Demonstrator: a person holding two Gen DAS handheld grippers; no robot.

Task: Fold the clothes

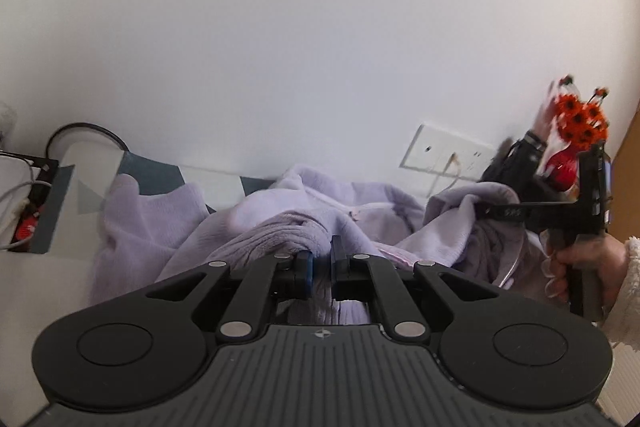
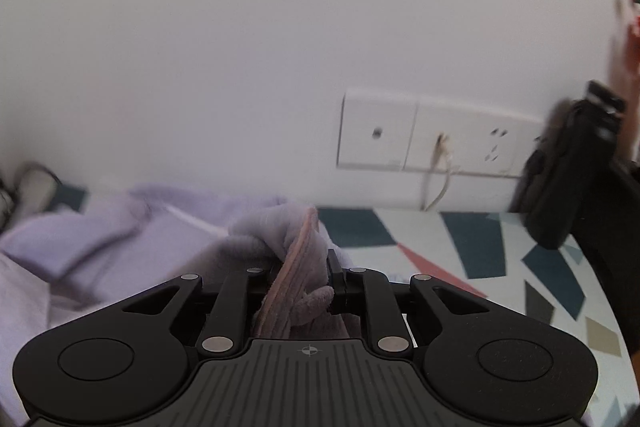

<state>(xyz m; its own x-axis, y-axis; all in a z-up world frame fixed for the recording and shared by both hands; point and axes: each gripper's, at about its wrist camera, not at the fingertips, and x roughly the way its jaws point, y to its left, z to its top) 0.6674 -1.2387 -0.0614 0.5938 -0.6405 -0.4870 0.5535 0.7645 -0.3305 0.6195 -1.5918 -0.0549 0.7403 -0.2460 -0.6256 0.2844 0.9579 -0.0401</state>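
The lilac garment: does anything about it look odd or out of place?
The lilac garment lies crumpled, not flat, on the patterned table; both grippers pinch bunched folds. Nothing looks damaged or spilled.

Each camera sits just behind its own claw, looking forward and slightly down, close over the counter (image 2: 452, 239). Both views share the wall socket (image 1: 448, 153) (image 2: 432, 135) and the lilac garment (image 1: 256, 223) (image 2: 132, 227).

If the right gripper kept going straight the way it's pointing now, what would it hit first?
Probably the patterned tabletop just past the lilac fleece garment its fingers are clamped on, then the white wall below the socket plate. Depth is hard to judge through the fisheye.
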